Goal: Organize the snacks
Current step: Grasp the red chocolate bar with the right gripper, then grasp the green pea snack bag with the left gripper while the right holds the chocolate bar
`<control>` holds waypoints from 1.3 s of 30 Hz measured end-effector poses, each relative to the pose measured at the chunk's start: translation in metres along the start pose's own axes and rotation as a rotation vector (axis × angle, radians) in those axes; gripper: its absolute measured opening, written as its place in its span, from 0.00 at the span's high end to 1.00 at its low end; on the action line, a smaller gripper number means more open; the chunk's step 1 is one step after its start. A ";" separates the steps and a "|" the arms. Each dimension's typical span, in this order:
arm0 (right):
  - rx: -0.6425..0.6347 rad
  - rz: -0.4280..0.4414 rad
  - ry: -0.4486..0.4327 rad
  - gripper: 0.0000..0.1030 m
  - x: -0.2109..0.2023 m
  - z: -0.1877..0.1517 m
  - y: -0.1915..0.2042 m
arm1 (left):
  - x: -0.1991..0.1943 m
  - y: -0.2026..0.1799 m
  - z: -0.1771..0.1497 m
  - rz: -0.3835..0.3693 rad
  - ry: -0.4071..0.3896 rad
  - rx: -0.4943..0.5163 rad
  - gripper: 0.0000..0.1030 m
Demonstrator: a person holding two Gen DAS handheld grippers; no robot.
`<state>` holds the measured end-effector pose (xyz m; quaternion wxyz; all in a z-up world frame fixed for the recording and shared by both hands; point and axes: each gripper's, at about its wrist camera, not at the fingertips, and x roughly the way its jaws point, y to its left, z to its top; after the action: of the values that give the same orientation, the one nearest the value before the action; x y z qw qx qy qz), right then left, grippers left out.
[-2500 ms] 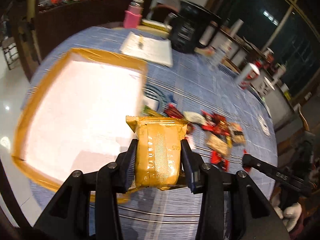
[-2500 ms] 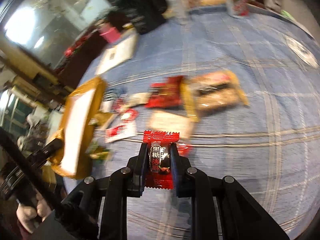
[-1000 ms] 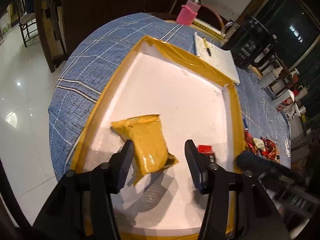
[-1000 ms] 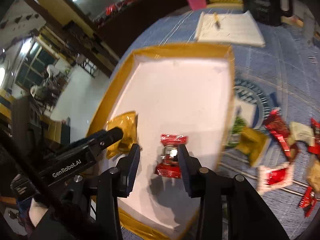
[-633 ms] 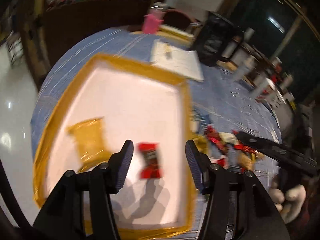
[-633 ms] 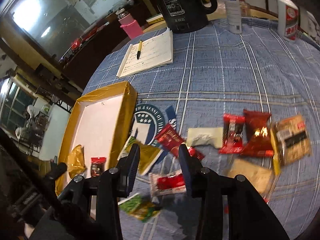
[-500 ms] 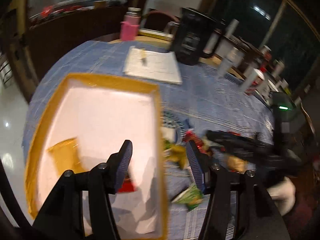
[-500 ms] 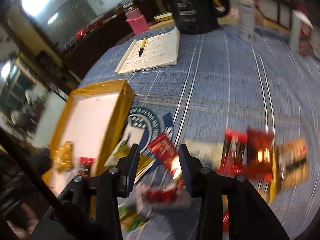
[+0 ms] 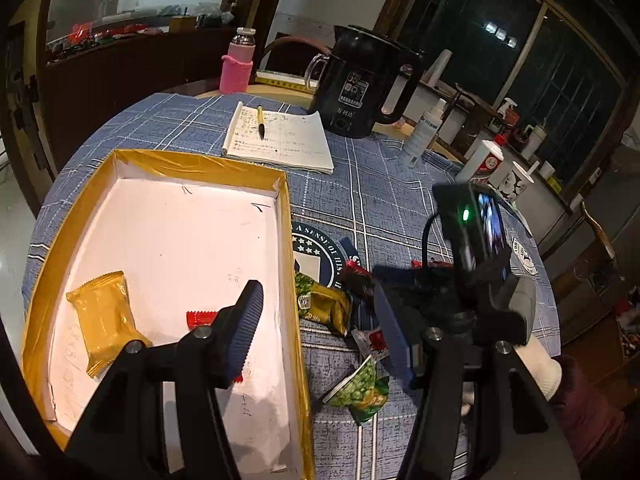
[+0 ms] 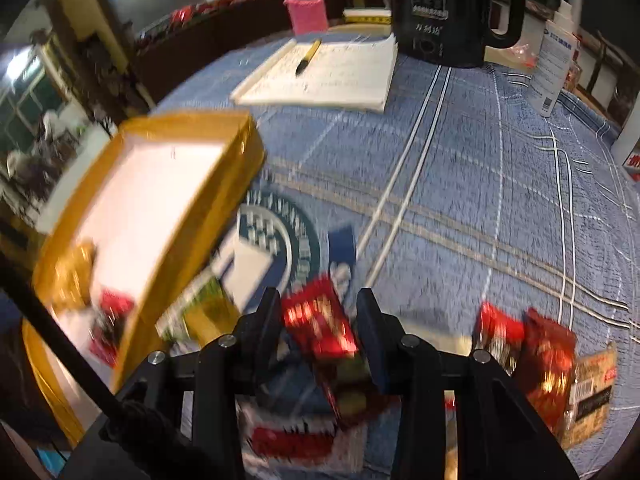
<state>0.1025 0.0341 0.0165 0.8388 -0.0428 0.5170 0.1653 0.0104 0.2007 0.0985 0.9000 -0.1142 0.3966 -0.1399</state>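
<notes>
The gold-rimmed box [image 9: 286, 240] is already holding a yellow packet [image 9: 105, 316]. The left hand-held gripper [image 9: 316, 320] is hovering wide open and empty. The right hand-held gripper [image 10: 318, 328] is straddling a red snack packet [image 10: 320, 324] on the desk [image 10: 460, 184], its fingers apart; closing squarely across the packet's middle should prevent slipping.

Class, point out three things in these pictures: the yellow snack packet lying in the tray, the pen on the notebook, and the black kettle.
yellow snack packet [image 9: 105, 317], left wrist view, middle of its wrapper.
pen [image 9: 260, 121], left wrist view, mid-barrel.
black kettle [image 9: 359, 88], left wrist view, front of its body.
</notes>
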 end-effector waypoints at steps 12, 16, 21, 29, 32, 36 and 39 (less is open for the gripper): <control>0.049 -0.046 -0.017 0.91 -0.038 -0.061 0.002 | -0.037 0.002 -0.039 -0.094 -0.060 0.037 0.42; 0.111 -0.064 -0.041 0.89 -0.051 -0.075 -0.002 | -0.065 -0.002 -0.052 -0.103 -0.099 0.042 0.35; 0.137 -0.055 -0.096 0.63 -0.058 -0.084 -0.005 | -0.081 -0.001 -0.061 -0.098 -0.095 0.036 0.31; 0.139 -0.078 -0.120 0.77 -0.050 -0.098 0.005 | -0.055 -0.037 -0.090 -0.199 -0.028 0.131 0.31; 0.155 -0.080 -0.125 0.77 -0.053 -0.102 0.002 | -0.039 -0.052 -0.103 -0.214 -0.010 0.184 0.31; 0.185 -0.082 -0.130 0.78 -0.056 -0.109 -0.003 | -0.016 -0.048 -0.106 -0.093 -0.003 0.206 0.31; 0.191 -0.096 -0.126 0.78 -0.057 -0.112 -0.005 | -0.008 -0.035 -0.102 0.025 -0.032 0.226 0.32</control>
<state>-0.0152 -0.0109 0.0147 0.8769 0.0229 0.4739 0.0772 -0.0770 0.1612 0.0476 0.9152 -0.0093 0.3651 -0.1706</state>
